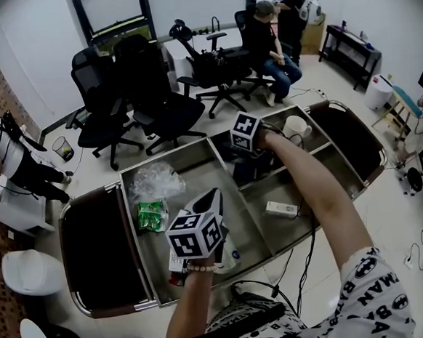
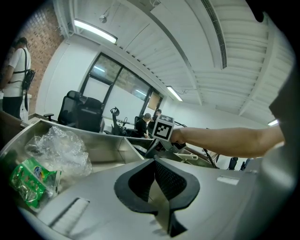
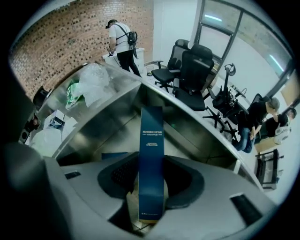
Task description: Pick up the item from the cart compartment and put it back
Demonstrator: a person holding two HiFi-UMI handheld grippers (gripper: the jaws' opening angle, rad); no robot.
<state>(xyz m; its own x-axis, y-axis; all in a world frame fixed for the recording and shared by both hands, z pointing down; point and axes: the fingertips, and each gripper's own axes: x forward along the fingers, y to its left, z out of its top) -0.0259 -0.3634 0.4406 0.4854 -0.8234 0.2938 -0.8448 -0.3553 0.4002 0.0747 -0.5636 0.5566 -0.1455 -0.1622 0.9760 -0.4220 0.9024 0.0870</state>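
1. Right gripper [image 3: 151, 180]: the jaws are closed partway onto a slim dark blue cardboard box [image 3: 151, 140]. Both pads touch its narrow sides. The box stands upright along the jaws, and its top end reaches past the fingertips.
2. Box location: the centre compartment of the stainless steel cart [image 1: 167, 159], at the cart's 12 o'clock side in the head view. It cannot be told whether the lower end of the box rests on the compartment floor.
3. Left gripper [image 2: 154, 164]: the jaws are together at the tips, with nothing between them. The gripper hangs over the 6 o'clock edge of the cart's left compartment.
4. Left compartment contents: a crumpled clear plastic bag [image 1: 154, 180] lies at 11 o'clock from the left gripper. A green printed packet [image 1: 152, 214] lies at 9 o'clock from it, just beside the bag.
5. Other contents: a white rectangular block [image 1: 282, 209] lies at 3 o'clock from the left gripper, in the near-right compartment. A white cup [image 1: 296, 126] stands at 3 o'clock from the right gripper.
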